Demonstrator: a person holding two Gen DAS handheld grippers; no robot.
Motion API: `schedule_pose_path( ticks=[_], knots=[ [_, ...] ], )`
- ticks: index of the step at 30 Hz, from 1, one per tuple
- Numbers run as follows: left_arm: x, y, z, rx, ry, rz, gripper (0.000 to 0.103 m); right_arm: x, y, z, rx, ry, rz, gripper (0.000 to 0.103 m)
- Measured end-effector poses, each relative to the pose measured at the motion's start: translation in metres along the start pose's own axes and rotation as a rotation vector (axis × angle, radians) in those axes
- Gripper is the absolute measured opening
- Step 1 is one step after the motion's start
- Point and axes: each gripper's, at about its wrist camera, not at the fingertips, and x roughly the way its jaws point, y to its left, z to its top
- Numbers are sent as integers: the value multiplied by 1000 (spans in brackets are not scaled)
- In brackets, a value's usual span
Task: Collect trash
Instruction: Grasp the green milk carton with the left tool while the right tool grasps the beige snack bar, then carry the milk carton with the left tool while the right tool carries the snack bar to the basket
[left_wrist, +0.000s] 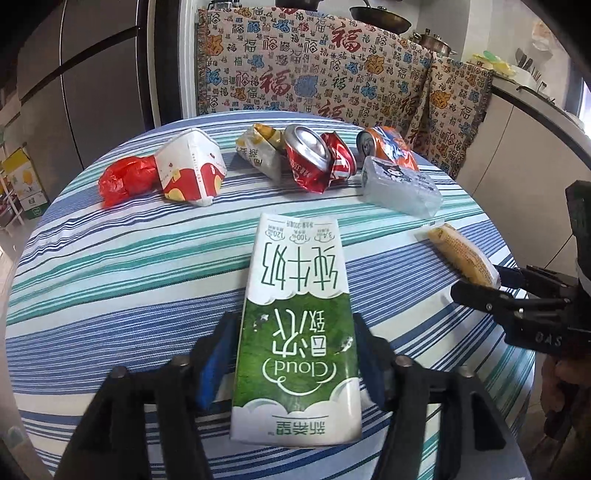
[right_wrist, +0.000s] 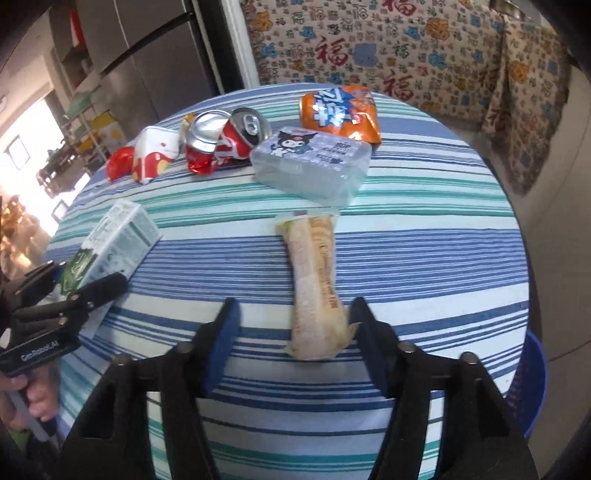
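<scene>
A green and white milk carton (left_wrist: 295, 332) lies on the striped table (left_wrist: 110, 266), between the fingers of my left gripper (left_wrist: 295, 354). Both blue pads sit at the carton's sides, seemingly touching it. The carton also shows in the right wrist view (right_wrist: 114, 240). A long tan snack wrapper (right_wrist: 317, 288) lies on the table (right_wrist: 424, 258) inside my open right gripper (right_wrist: 295, 332), close to its right finger. Further back lie a crushed red can (left_wrist: 314, 158), a red and white paper box (left_wrist: 192, 170), a red plastic bag (left_wrist: 125, 181), a tissue pack (right_wrist: 310, 162) and an orange snack bag (right_wrist: 340, 110).
A blue bin (right_wrist: 532, 384) stands beside the table at the right edge. A patterned cloth (left_wrist: 332, 66) covers furniture behind the table. A yellow and white wrapper (left_wrist: 258, 147) lies by the can. A fridge (left_wrist: 92, 74) stands at the back left.
</scene>
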Motion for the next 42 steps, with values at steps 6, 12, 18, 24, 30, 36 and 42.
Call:
schedule_pose_path(
  ticks=[6,12,18,24,30,36,42],
  knots=[
    [9,-11,0,96,24,76,81,9,14,0,-83,23,-17,83],
    [11,-5,3,93,36,75,86,9,-2,11,-52,67,-2,83],
    [5,2,12,103,66,-7,85,-6,-14,26,-42,50,41,83],
    [5,-5,23,159,102,-22,61,8,-11,34,-59,101,71,22],
    [-8,-4,29,120,73,-54,48,-17,-17,34,1,23,106,13],
    [-21,-33,33,119,40,-121,47,-35,-43,20,93,-17,111,13],
    [-21,-76,36,141,38,-183,47,-57,-75,5,195,-67,134,13]
  ],
)
